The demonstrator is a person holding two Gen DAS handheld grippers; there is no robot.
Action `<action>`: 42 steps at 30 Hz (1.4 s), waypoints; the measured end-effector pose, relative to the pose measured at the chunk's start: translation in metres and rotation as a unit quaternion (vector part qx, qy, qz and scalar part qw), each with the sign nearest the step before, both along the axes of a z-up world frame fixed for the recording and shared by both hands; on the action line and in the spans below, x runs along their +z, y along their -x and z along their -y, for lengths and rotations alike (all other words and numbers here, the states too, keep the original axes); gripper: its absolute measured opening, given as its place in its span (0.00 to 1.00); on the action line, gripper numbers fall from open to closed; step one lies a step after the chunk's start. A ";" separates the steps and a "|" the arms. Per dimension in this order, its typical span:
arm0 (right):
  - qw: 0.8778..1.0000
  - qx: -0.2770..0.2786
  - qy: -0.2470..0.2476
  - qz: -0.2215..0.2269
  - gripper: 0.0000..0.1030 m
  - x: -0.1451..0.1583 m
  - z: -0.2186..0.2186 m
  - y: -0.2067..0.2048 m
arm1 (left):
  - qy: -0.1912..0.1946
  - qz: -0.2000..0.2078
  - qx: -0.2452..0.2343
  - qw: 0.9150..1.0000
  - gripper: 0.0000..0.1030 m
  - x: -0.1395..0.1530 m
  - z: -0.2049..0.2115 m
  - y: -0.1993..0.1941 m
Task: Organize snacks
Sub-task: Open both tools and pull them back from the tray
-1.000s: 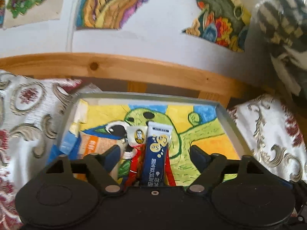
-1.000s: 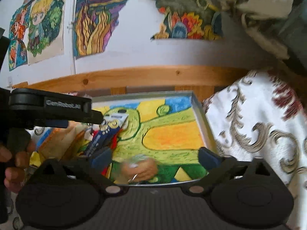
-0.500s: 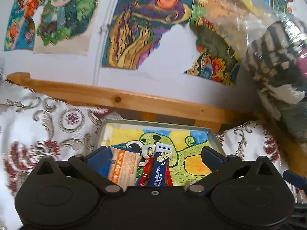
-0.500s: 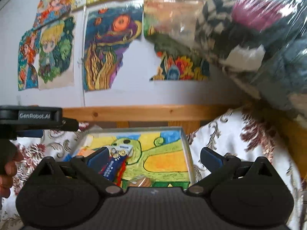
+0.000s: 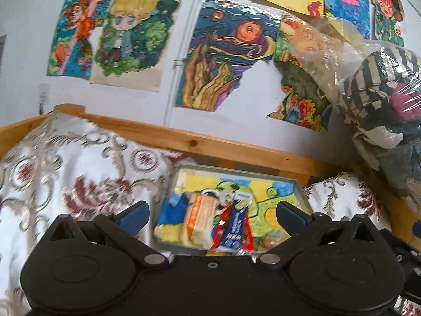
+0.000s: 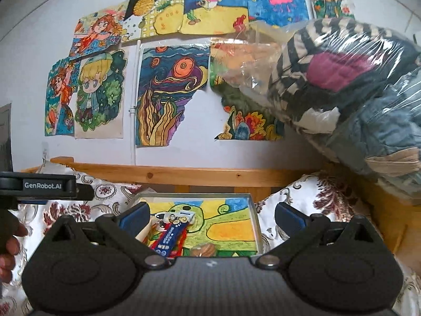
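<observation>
Here both tongs hang above the tray, level, pointing at the wall. Left tongs (image 5: 211,214) wide apart, nothing between the fingers. Right tongs (image 6: 212,215) also wide, empty. Tray (image 5: 300,188) sits on the patterned bedspread (image 5: 65,179) against the wooden rail (image 5: 200,142), a crayon drawing lining its bottom.

Snacks lie in the tray's left half: orange packet (image 5: 198,218) leftmost, red packet (image 5: 219,227) beside it, blue stick (image 5: 235,221) lying on the red one, long axis toward the wall. A round brown snack (image 5: 272,238) lies near the front edge, right of the stick. Right half of the tray is bare drawing.

Left view shows the orange packet whole; in the right view it is mostly hidden behind the left finger (image 6: 135,216), only a pale end showing. Right view alone shows the other tool's body, labelled GenRobot.AI, and the hand (image 6: 9,247) gripping its handle at the left edge. Both views show the wall drawings (image 6: 168,97) and a plastic-wrapped bundle of clothes (image 6: 347,94) on the right.
</observation>
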State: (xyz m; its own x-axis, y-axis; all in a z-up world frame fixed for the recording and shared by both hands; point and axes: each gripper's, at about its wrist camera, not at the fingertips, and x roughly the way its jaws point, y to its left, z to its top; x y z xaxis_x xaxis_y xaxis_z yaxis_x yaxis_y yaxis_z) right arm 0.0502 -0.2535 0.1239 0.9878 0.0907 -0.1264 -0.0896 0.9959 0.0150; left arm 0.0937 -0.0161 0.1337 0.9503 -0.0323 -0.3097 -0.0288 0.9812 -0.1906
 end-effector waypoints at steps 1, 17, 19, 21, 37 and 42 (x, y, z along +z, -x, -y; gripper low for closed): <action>1.000 -0.004 0.007 0.002 1.00 -0.003 -0.002 0.005 | -0.002 -0.001 0.004 1.000 0.99 -0.004 -0.002 0.005; 0.999 -0.017 0.025 -0.014 1.00 -0.052 -0.019 0.061 | 0.010 -0.057 0.043 0.997 0.99 -0.057 -0.031 0.062; 0.999 -0.016 0.022 -0.026 1.00 -0.057 -0.020 0.063 | 0.011 -0.068 0.046 0.997 0.99 -0.064 -0.032 0.064; 0.999 -0.015 0.023 -0.036 1.00 -0.062 -0.020 0.064 | 0.013 -0.077 0.045 0.996 0.99 -0.072 -0.033 0.067; 0.992 -0.002 0.021 -0.128 1.00 -0.104 -0.027 0.052 | -0.028 -0.134 0.013 0.991 0.99 -0.122 -0.022 0.068; 0.990 0.005 0.027 -0.140 1.00 -0.110 -0.032 0.051 | -0.037 -0.142 0.009 0.989 0.99 -0.128 -0.020 0.067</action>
